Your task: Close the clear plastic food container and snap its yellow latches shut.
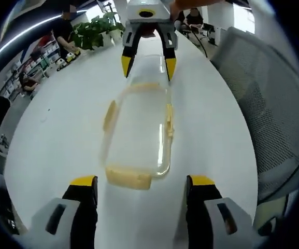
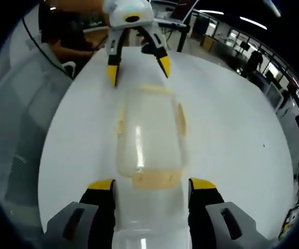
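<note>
clear plastic food container lies on the white table, lid seated on top, between the two grippers, which face each other along its length. left gripper: jaws spread wide, holding nothing; its yellow tips stand just short of the container's near end, one at each corner. the yellow latch at that end sits between the tips; whether it is snapped down cannot be told. further yellow latches show on both long sides of the container. right gripper: jaws apart, straddling the container's opposite end, with the end latch between the tips; contact with the walls cannot be confirmed. a grey mesh chair stands beside the table.
</note>
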Demonstrator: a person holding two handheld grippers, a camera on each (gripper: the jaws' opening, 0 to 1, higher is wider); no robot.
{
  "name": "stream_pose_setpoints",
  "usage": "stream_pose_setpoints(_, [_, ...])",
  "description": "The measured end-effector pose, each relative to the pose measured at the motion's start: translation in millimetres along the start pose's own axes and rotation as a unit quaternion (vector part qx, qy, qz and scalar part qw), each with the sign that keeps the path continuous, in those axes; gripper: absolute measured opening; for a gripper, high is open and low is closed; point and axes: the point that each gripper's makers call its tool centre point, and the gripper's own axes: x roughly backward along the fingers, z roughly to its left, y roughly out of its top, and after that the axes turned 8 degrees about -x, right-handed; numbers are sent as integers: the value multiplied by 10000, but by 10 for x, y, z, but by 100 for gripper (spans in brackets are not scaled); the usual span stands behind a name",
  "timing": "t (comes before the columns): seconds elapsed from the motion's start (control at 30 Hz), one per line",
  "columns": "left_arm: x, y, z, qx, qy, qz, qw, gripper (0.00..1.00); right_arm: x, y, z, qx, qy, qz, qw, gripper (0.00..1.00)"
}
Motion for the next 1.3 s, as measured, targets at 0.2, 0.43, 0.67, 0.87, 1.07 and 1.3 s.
stream_pose_setpoints(0.2, [-39,-5,32,-9,-170,91,9998,67,-36,18,-21,15,45,39,10000,55])
stream_pose_setpoints(0.43, [-83,-34,38,-88,-364,232,9990,64,-93,7,-23,11,127,181,9998,54])
stream_pose_setpoints(0.67, [-98,-38,62,-157,-479,335,9982,62,-153,-11,-34,1,199,325,9993,54])
stream_pose_setpoints(0.87, [-113,-44,103,-237,-528,367,9977,60,-196,-7,-41,-10,261,349,9991,54])
stream_pose_setpoints(1.07, [-143,-90,119,-195,-640,427,9968,59,-247,-19,-34,1,318,460,9984,55])
stream_pose_setpoints(1.3, [-172,-88,136,-140,-758,401,9962,57,-280,-23,-76,-86,385,468,9981,54])
